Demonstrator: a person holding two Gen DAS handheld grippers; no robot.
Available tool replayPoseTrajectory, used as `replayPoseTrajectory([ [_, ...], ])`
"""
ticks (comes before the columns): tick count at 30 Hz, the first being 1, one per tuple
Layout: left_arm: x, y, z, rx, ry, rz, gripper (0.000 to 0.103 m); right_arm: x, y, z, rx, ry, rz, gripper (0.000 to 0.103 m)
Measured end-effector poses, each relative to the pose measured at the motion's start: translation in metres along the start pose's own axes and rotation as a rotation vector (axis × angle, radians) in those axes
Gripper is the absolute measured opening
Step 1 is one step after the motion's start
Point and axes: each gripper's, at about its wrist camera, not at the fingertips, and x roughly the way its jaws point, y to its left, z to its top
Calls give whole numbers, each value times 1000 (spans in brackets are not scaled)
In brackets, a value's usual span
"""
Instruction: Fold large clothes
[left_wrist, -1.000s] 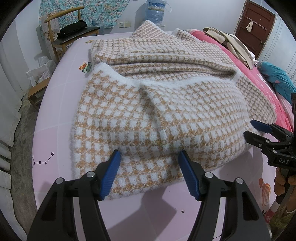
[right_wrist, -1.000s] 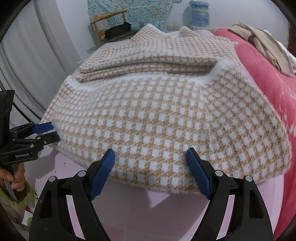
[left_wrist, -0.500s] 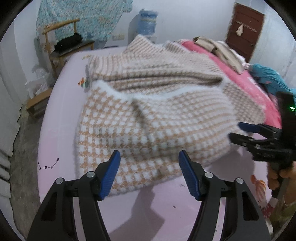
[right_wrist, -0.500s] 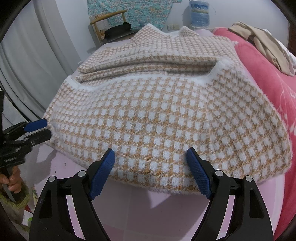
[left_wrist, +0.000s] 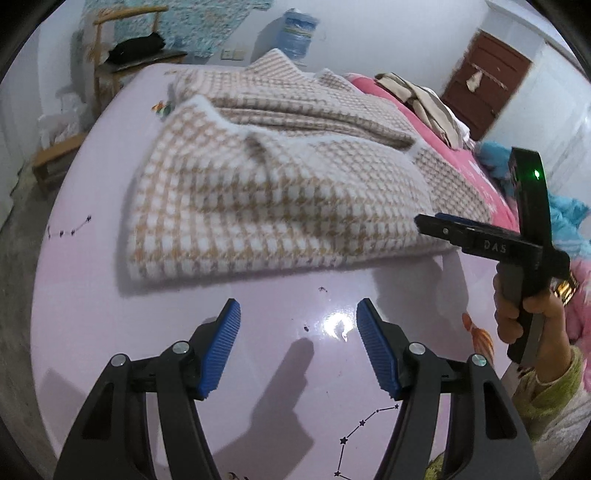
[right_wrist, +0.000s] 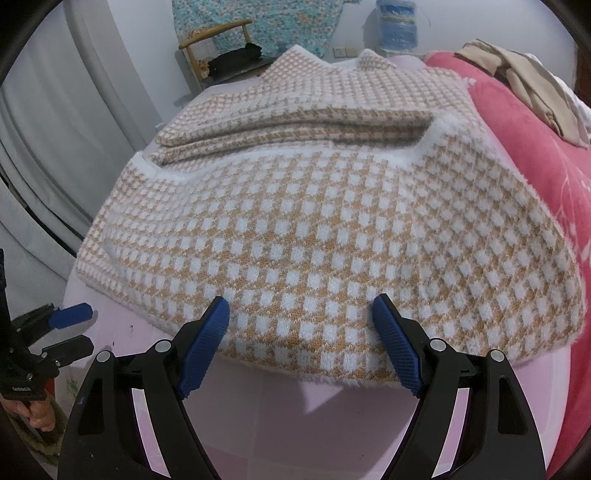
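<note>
A large tan-and-white houndstooth knit garment (left_wrist: 280, 192) lies on the pink bed sheet (left_wrist: 110, 295), its near part folded back over the rest (right_wrist: 314, 229). My left gripper (left_wrist: 298, 325) is open and empty, above bare sheet short of the garment's near edge. My right gripper (right_wrist: 301, 317) is open and empty, its fingertips over the garment's near hem. In the left wrist view the right gripper (left_wrist: 436, 223) shows side-on at the garment's right corner. In the right wrist view the left gripper (right_wrist: 74, 328) shows open at far left.
A wooden chair (left_wrist: 122, 48) with dark cloth stands beyond the bed's far left corner. A water bottle (left_wrist: 295, 33) stands against the wall. A red blanket (right_wrist: 535, 155) with beige clothes (right_wrist: 524, 81) lies to the right. A brown door (left_wrist: 484, 81) is at the far right.
My left gripper has drawn back off the garment's near edge toward me and now hovers over bare sheet. My right gripper has barely moved.
</note>
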Motion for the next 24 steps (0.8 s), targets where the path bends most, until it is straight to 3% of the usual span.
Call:
replayPoseTrajectory([
  [12,5,25,4,-110,-63,4,64,1,1,0,1,4,-1,77],
  [20,5,47,12,-197,-123,-56,64,1,0,0,0,5,1,77],
  [24,2,53,11,-248,-150,-120,65,1,0,0,2,4,3,77],
])
